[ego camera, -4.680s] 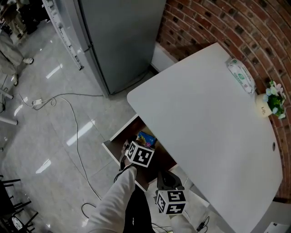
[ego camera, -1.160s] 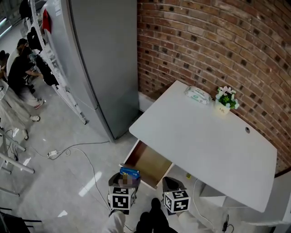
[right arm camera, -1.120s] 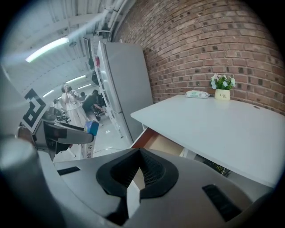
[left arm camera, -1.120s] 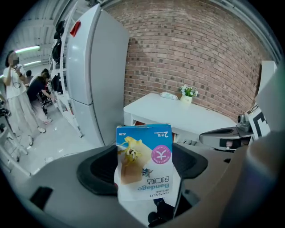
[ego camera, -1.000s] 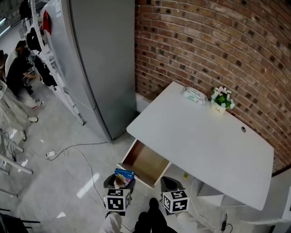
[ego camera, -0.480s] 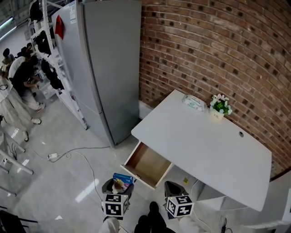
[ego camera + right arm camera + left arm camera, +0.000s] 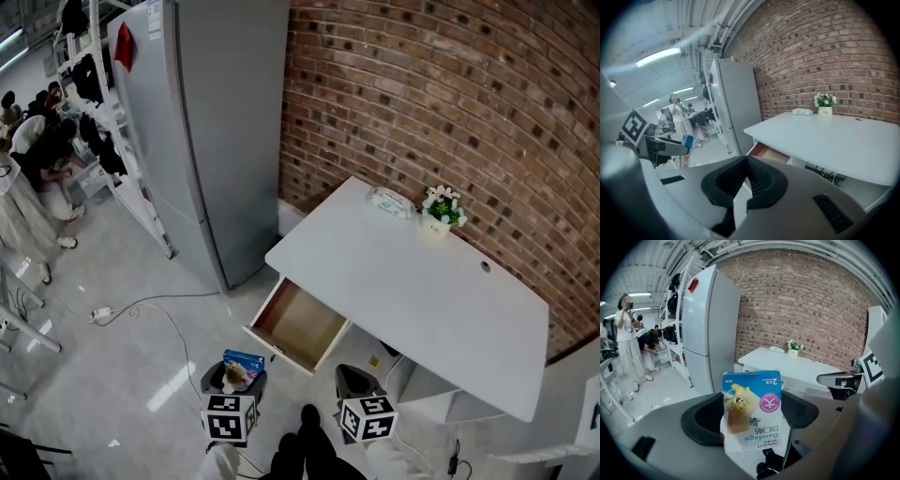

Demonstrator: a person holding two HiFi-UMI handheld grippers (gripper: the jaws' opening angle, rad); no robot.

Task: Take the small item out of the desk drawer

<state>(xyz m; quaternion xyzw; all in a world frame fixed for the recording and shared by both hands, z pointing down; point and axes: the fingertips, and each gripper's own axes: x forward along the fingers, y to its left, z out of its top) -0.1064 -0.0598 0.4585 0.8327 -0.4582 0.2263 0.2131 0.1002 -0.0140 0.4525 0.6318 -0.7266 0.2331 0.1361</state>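
My left gripper (image 7: 752, 427) is shut on a small blue bandage box (image 7: 752, 411), held upright between its jaws well short of the desk. In the head view the same bandage box (image 7: 242, 364) sits above the left gripper (image 7: 232, 384), left of the open drawer (image 7: 298, 324), whose wooden bottom shows bare. The drawer (image 7: 772, 152) also appears in the right gripper view under the white desk (image 7: 825, 136). My right gripper (image 7: 746, 185) has its jaws closed together with nothing between them, low in front of the desk (image 7: 412, 286).
A tall grey fridge (image 7: 220, 131) stands left of the desk against the brick wall (image 7: 422, 103). A small potted plant (image 7: 436, 211) and a wipes pack (image 7: 387, 201) sit at the desk's far edge. A cable (image 7: 155, 314) lies on the floor. People stand far left (image 7: 28, 150).
The left gripper lifted the bandage box out of the drawer and drew back and to the left. The view rose and backed away from the desk; the drawer stays open.
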